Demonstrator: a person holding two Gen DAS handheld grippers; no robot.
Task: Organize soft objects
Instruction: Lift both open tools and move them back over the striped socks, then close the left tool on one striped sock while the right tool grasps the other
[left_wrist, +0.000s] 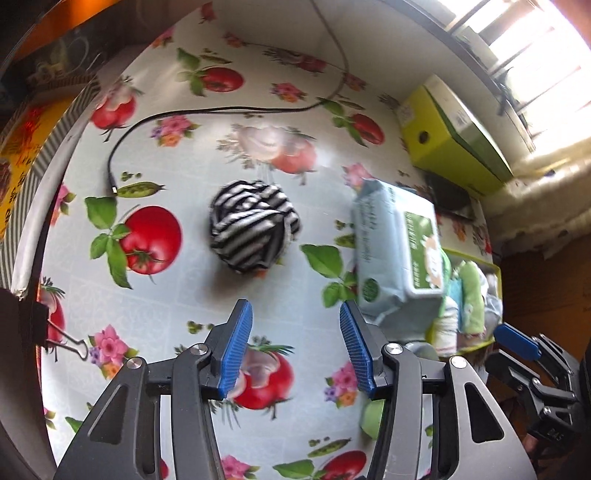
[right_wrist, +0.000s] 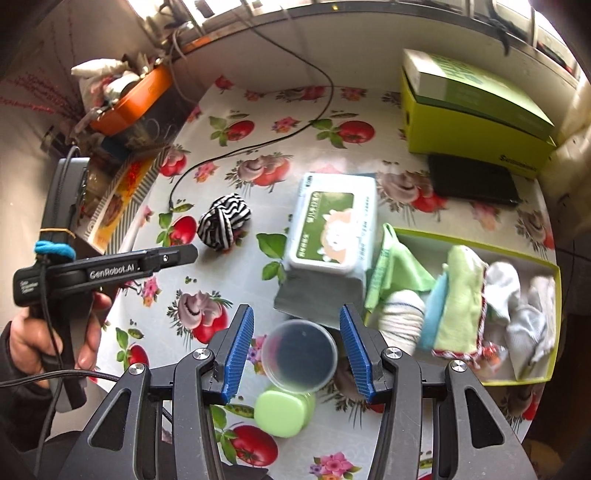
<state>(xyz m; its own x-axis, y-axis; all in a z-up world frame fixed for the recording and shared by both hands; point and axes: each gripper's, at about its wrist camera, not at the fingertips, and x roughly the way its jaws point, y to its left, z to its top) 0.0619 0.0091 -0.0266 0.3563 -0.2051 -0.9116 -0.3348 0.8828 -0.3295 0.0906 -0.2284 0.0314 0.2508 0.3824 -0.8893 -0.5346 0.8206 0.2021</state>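
Left gripper (left_wrist: 295, 345) wide apart, holds nothing, above striped sock ball (left_wrist: 255, 226) mid-table (left_wrist: 207, 295). Right gripper (right_wrist: 296, 349) wide apart, holds nothing, near green box (right_wrist: 480, 238) of soft things.

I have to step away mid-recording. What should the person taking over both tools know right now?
Left tool: open, empty, aimed at the striped sock ball lying loose on the tablecloth.
Right tool: open, empty, above a clear round lid.
Done: green cloths and pale socks already sit in the green tray.
Left: grasp the striped ball and place it in the tray, past the wipes pack.
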